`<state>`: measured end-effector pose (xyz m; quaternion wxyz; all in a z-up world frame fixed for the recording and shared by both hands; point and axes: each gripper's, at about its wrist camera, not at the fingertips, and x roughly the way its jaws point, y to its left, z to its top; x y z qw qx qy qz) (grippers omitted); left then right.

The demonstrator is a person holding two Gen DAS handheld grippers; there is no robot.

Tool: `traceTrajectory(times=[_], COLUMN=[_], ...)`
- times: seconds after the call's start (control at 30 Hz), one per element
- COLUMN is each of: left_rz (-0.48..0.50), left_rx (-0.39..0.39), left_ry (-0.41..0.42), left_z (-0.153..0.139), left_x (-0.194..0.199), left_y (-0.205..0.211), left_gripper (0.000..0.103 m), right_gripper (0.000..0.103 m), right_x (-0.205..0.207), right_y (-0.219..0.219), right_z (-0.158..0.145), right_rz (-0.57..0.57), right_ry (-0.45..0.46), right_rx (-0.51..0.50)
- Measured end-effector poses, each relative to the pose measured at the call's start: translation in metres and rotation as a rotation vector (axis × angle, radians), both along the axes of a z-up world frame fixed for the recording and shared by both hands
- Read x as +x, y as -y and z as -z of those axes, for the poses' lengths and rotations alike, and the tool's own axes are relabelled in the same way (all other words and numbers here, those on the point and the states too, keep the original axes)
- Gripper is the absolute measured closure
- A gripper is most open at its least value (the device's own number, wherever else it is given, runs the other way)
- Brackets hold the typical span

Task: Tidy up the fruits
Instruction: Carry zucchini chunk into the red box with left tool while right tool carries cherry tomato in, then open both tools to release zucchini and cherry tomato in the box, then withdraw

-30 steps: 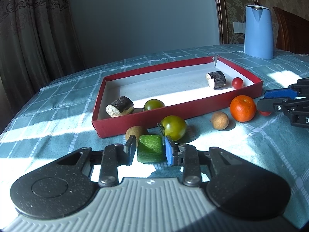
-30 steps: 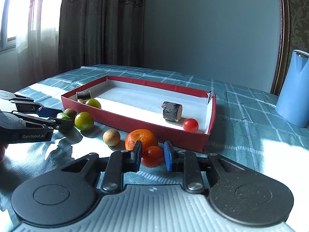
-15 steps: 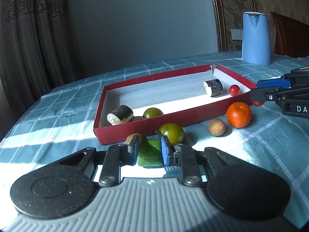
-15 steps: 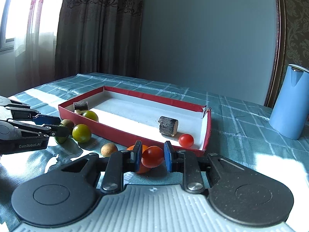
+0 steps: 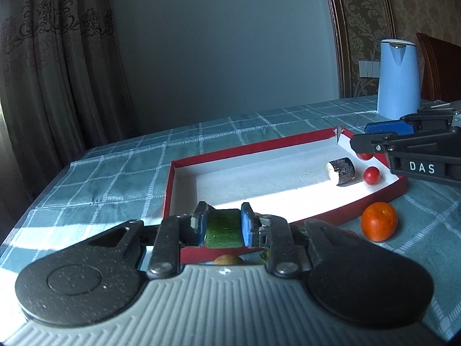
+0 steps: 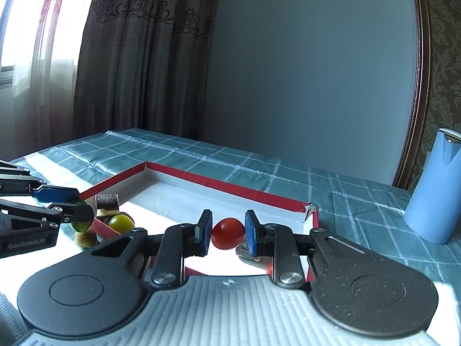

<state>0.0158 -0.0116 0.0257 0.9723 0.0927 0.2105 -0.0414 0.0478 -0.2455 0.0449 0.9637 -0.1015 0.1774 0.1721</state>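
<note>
My left gripper (image 5: 222,226) is shut on a green cucumber chunk (image 5: 224,229) and holds it above the near left corner of the red tray (image 5: 288,142). My right gripper (image 6: 227,232) is shut on a red cherry tomato (image 6: 228,233) and holds it above the tray's right end (image 6: 230,184). In the tray lie a dark log piece (image 5: 341,171) and a cherry tomato (image 5: 371,174). An orange (image 5: 379,225) sits on the cloth in front of the tray. A green tomato (image 6: 121,222), another log piece (image 6: 107,201) and a brown fruit (image 6: 86,238) show at the left in the right wrist view.
A blue kettle (image 5: 399,79) stands at the back right on the checked teal tablecloth (image 5: 115,173). A wooden chair (image 5: 440,69) is behind it. Curtains (image 5: 52,72) hang at the left. A brown fruit (image 5: 227,259) peeks out under my left gripper.
Both grippers have lifted their fruit off the cloth and moved forward over the tray. The green tomato and the brown fruits stay where they were.
</note>
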Motion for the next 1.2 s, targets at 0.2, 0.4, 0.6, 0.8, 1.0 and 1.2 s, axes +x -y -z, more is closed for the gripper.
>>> traceTrajectory(times=[0.2, 0.4, 0.6, 0.8, 1.0, 1.2], left_rz=[-0.059, -0.103, -0.132, -0.142, -0.173, -0.207], left_rx=[-0.017, 0.005, 0.034, 0.032, 0.008, -0.088], left_ry=[-0.026, -0.094, -0.148, -0.116, -0.023, 0.015], left_z=[-0.003, 0.008, 0.022, 0.020, 0.012, 0.005], left_x=[0.052, 0.096, 0.116, 0.111, 0.085, 0.052], left_y=[0.005, 0.014, 0.014, 0.012, 0.001, -0.021], left_gripper=[0.081, 0.080, 0.080, 0.048, 0.030, 0.020], right_gripper=[0.079, 0.079, 0.079, 0.079, 0.047, 0.035], right_x=[0.043, 0.081, 0.105, 0.112, 0.104, 0.081], right_y=[-0.016, -0.030, -0.034, -0.030, -0.012, 0.020], right_z=[0.006, 0.024, 0.039, 0.041, 0.035, 0.018], right_rz=[0.023, 0.038, 0.062, 0.092, 0.119, 0.153], right_ry=[-0.039, -0.104, -0.179, -0.221, -0.199, -0.152], right_rx=[-0.008, -0.035, -0.062, -0.054, 0.032, 0.168])
